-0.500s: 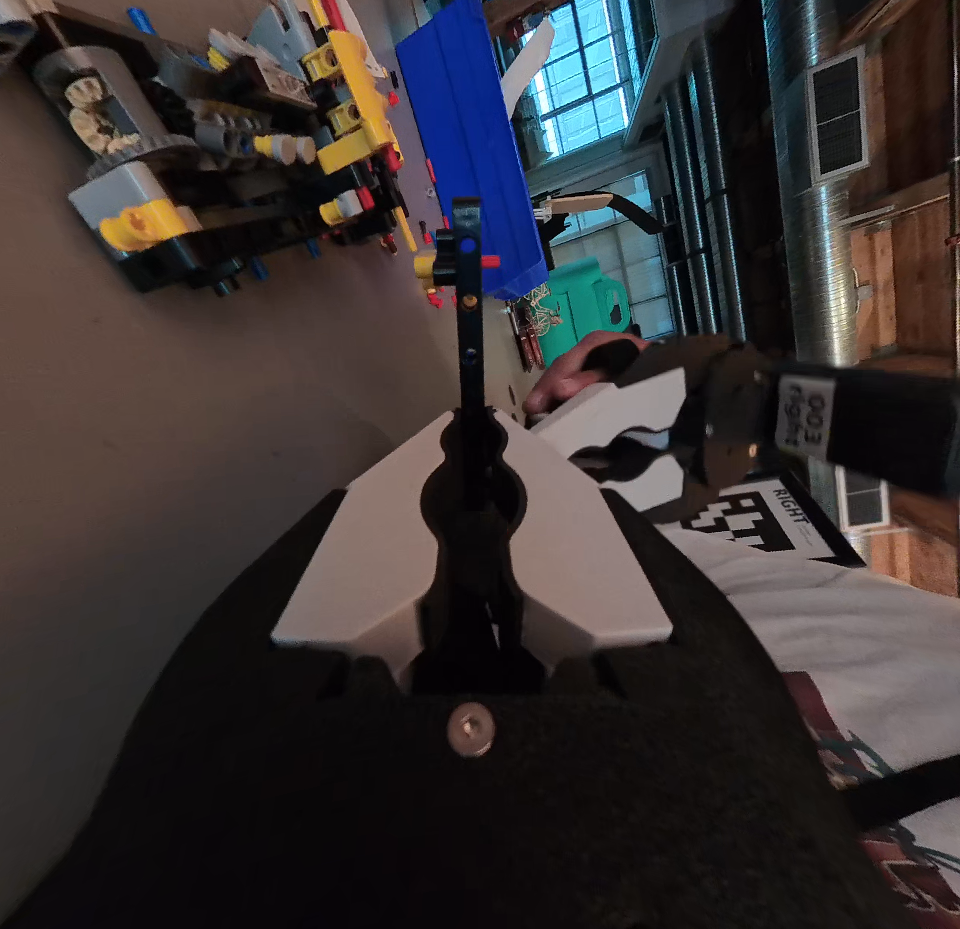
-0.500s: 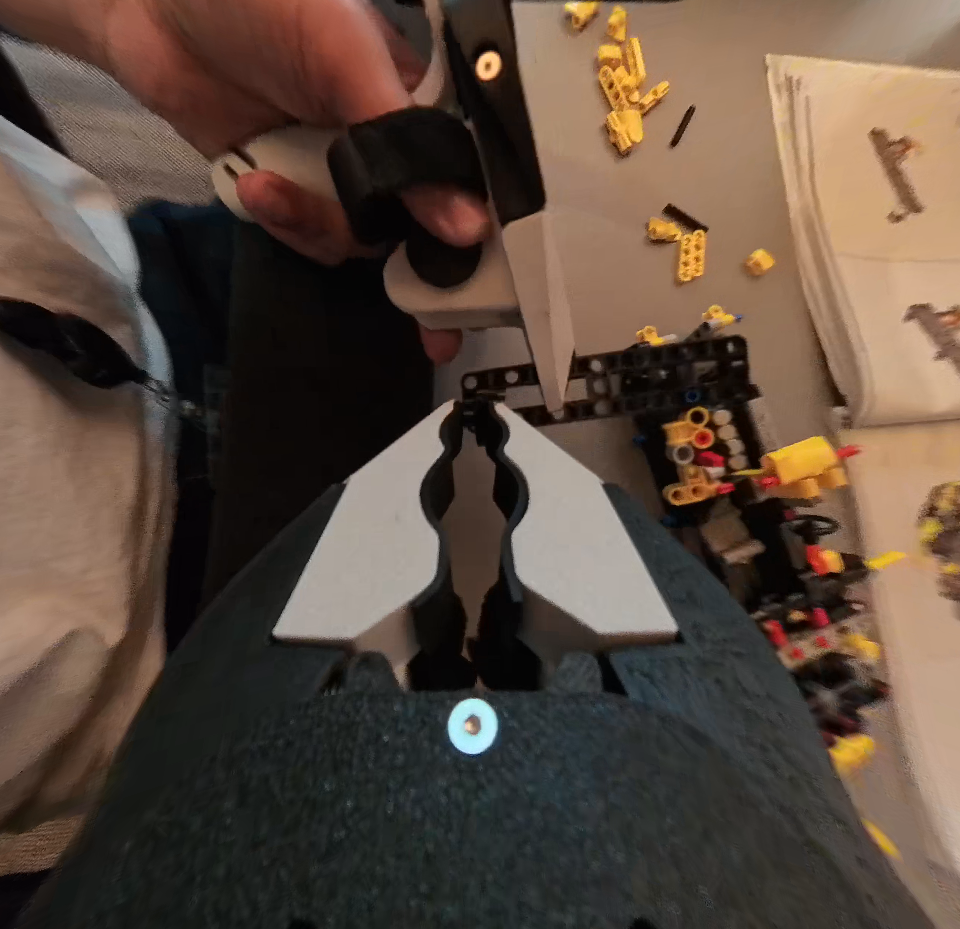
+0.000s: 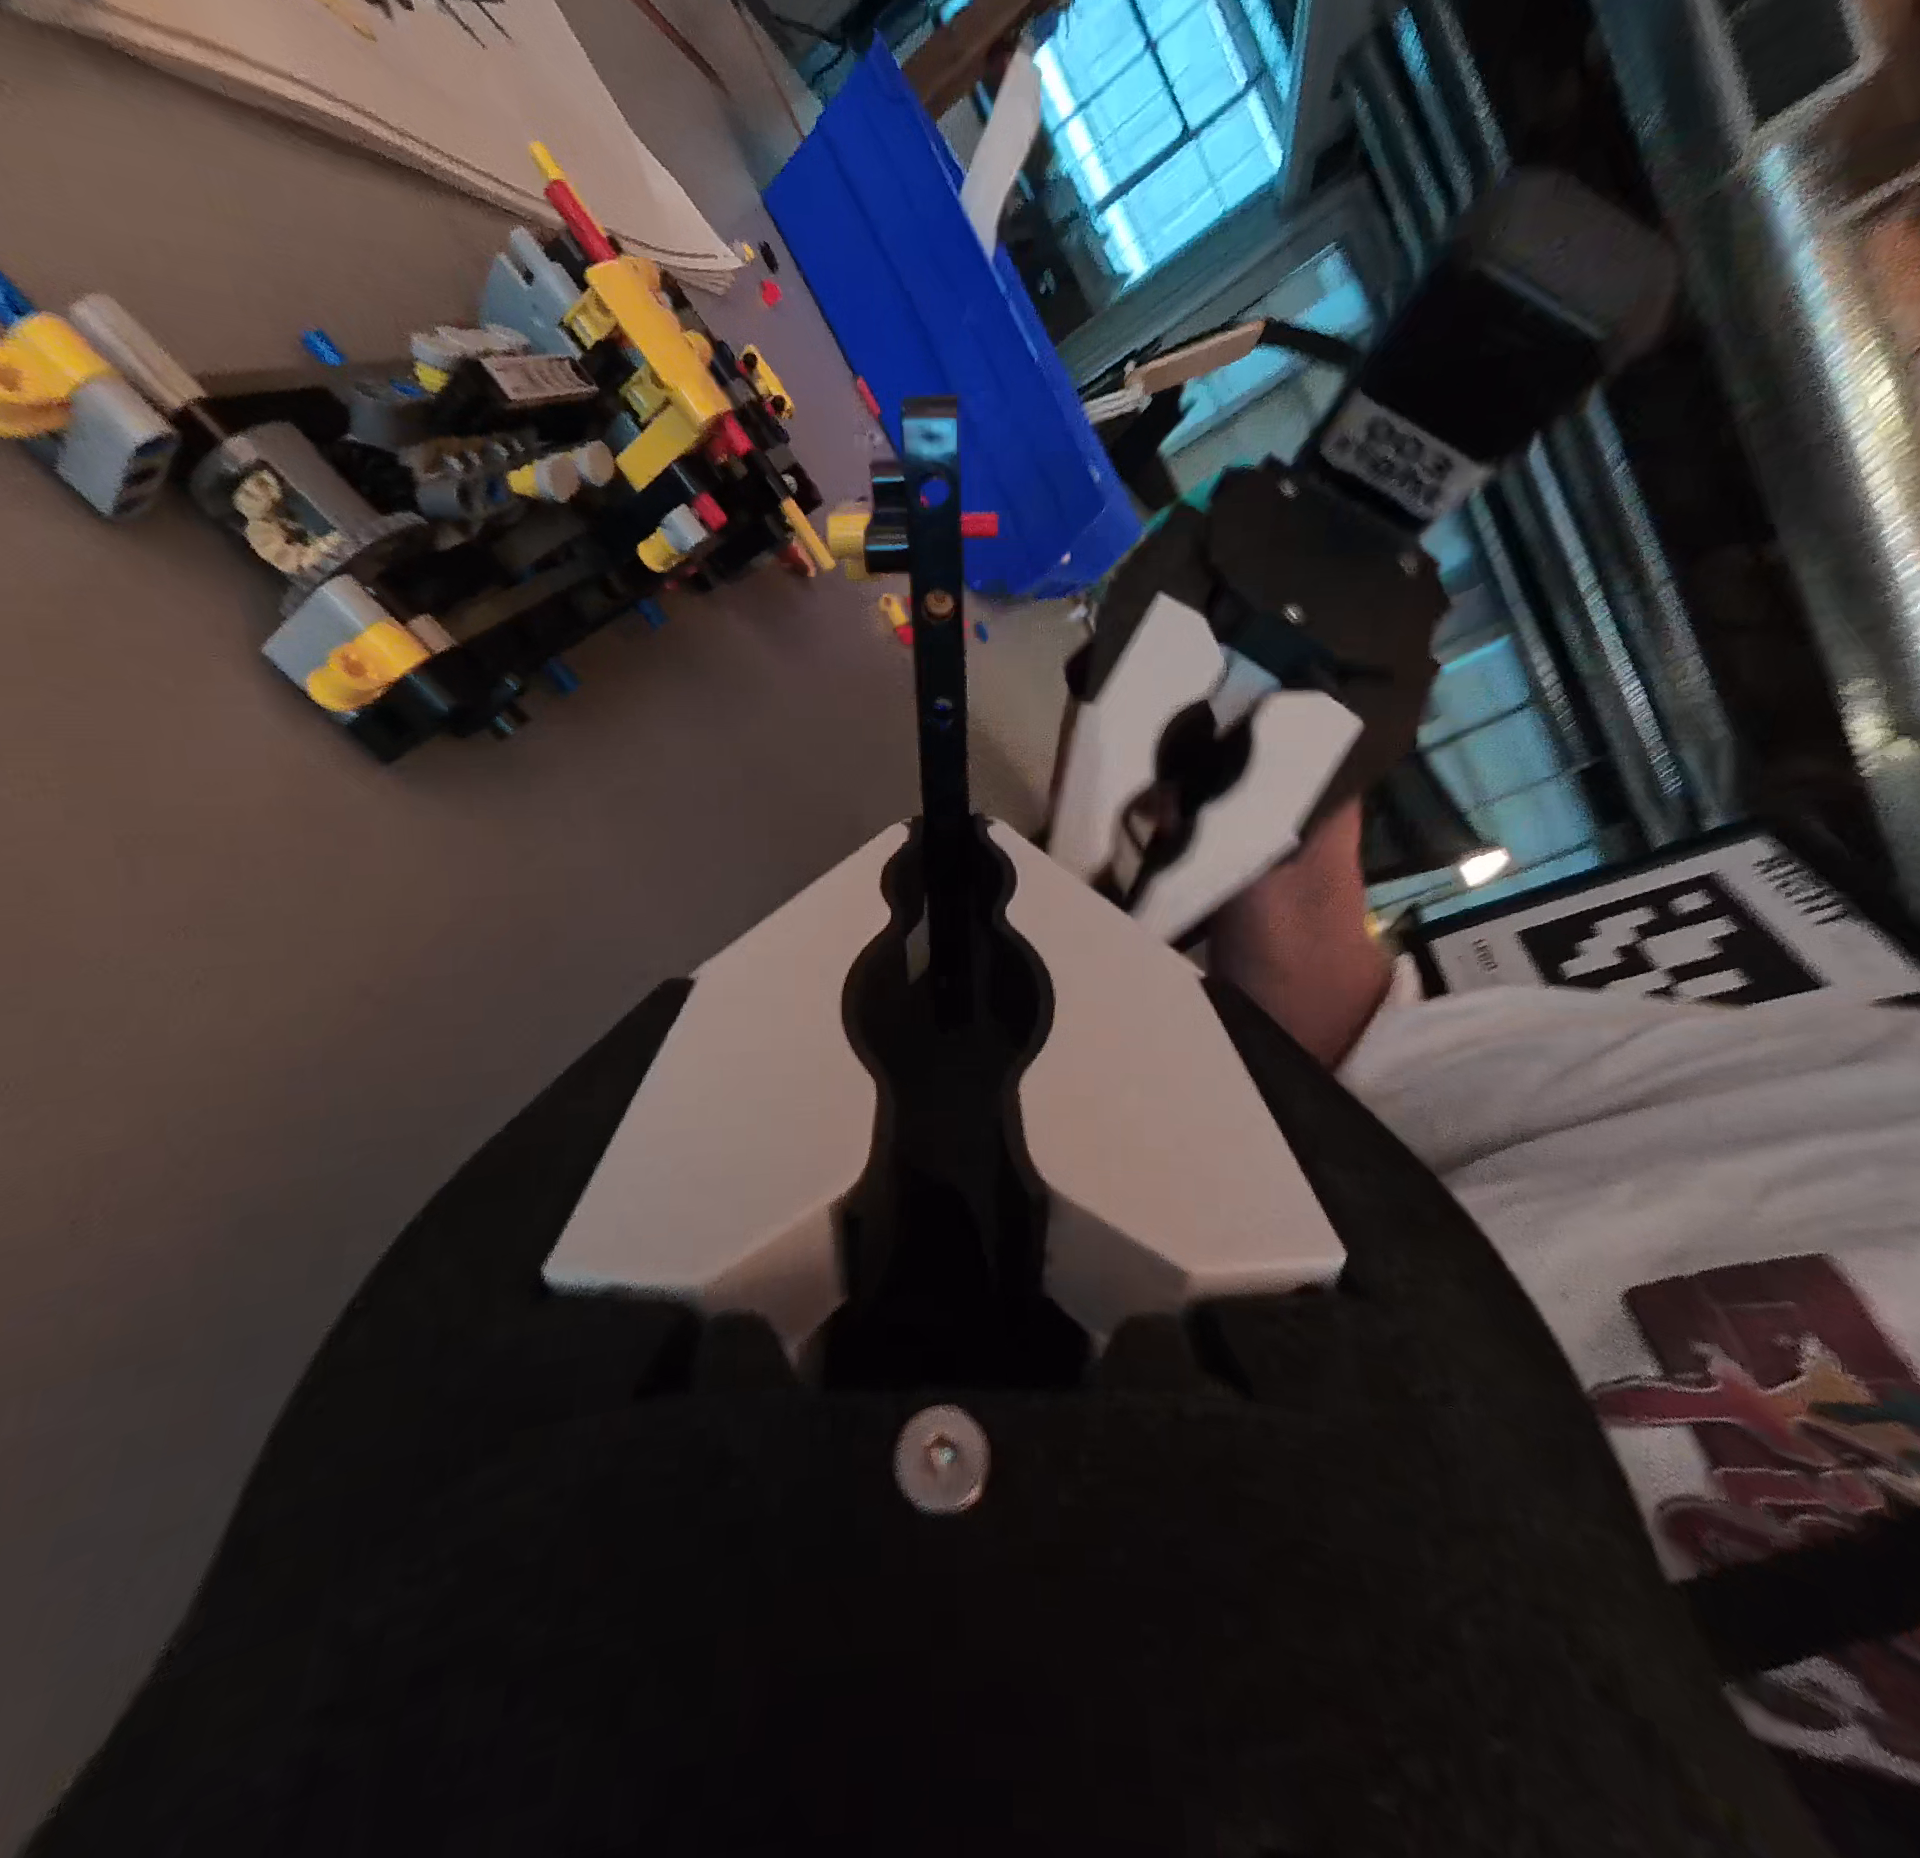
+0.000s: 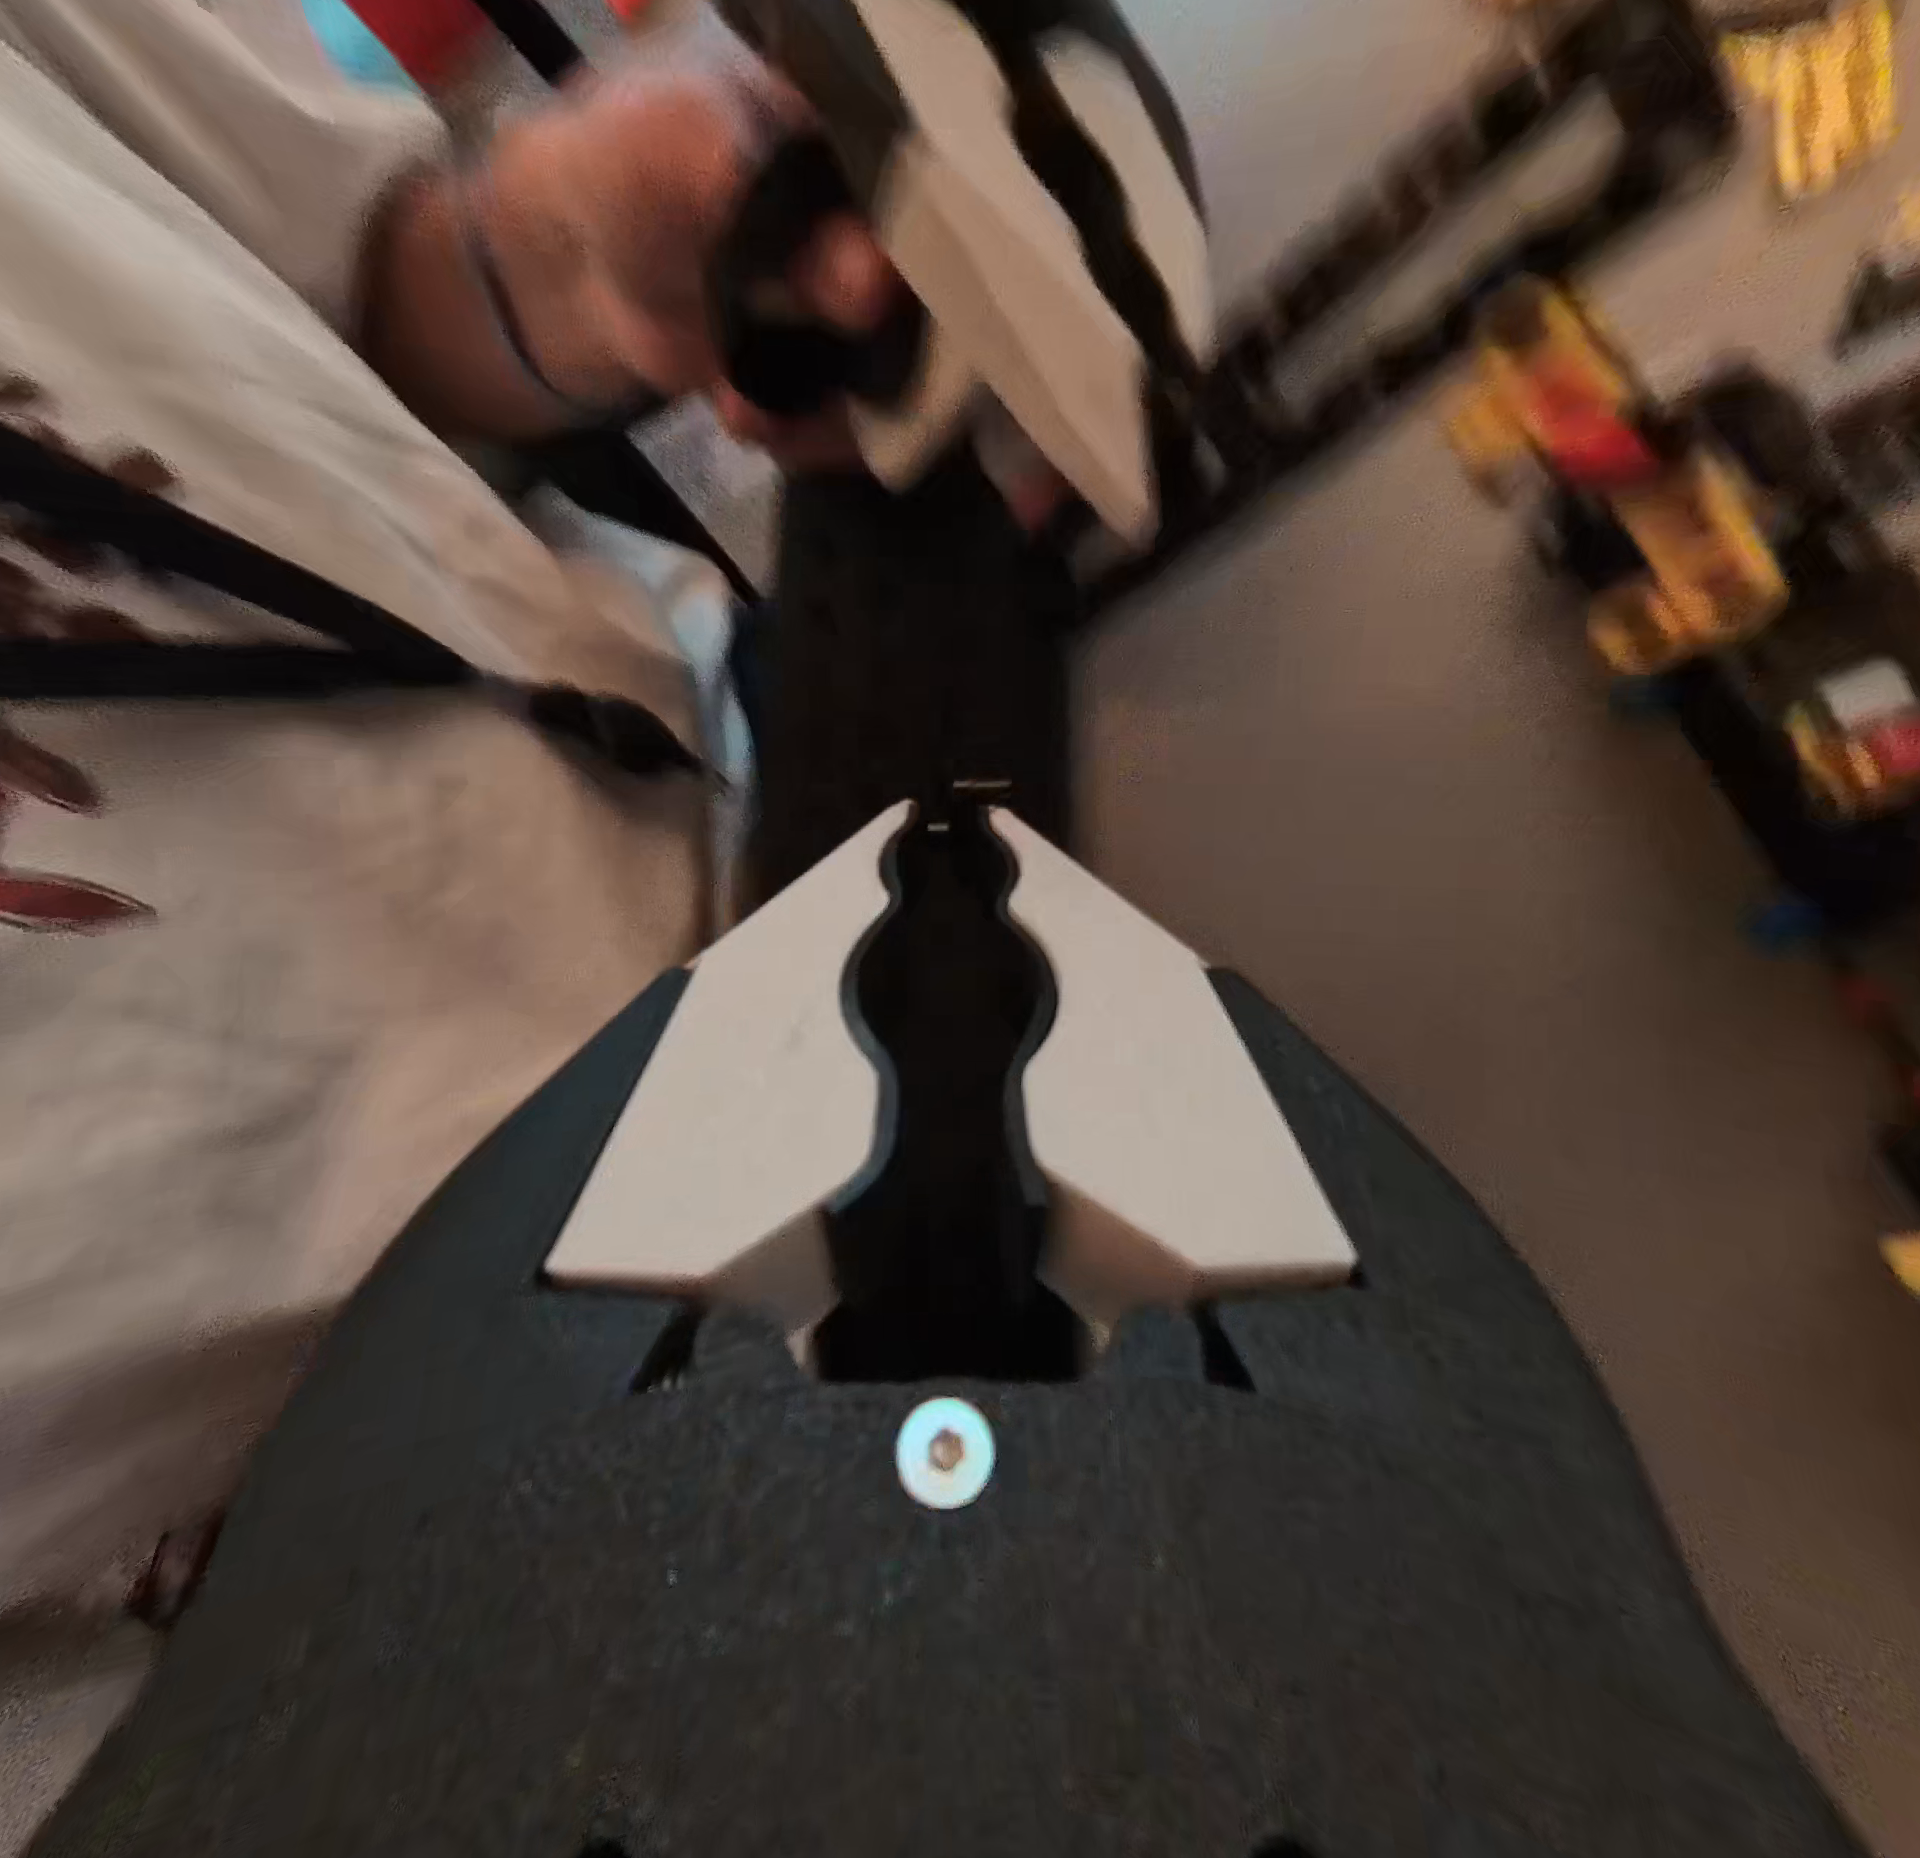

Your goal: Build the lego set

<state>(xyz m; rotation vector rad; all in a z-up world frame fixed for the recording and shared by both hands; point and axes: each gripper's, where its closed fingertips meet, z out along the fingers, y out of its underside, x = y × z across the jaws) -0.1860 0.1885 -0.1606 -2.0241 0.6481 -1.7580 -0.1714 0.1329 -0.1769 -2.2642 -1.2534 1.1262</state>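
One thin black beam (image 3: 938, 665), probably light, stiff and best gripped by its end, is being held above the table (image 3: 260, 925) by the closed left hand-held gripper (image 3: 943, 842), while the right hand-held gripper (image 4: 951, 821) is pinching something small and unidentifiable.

Glossy black plastic beam (image 3: 938, 603); matt grey bench (image 3: 312, 925); rough-grained black tongs body (image 4: 935, 1600) with smooth white fingers (image 4: 748, 1081).
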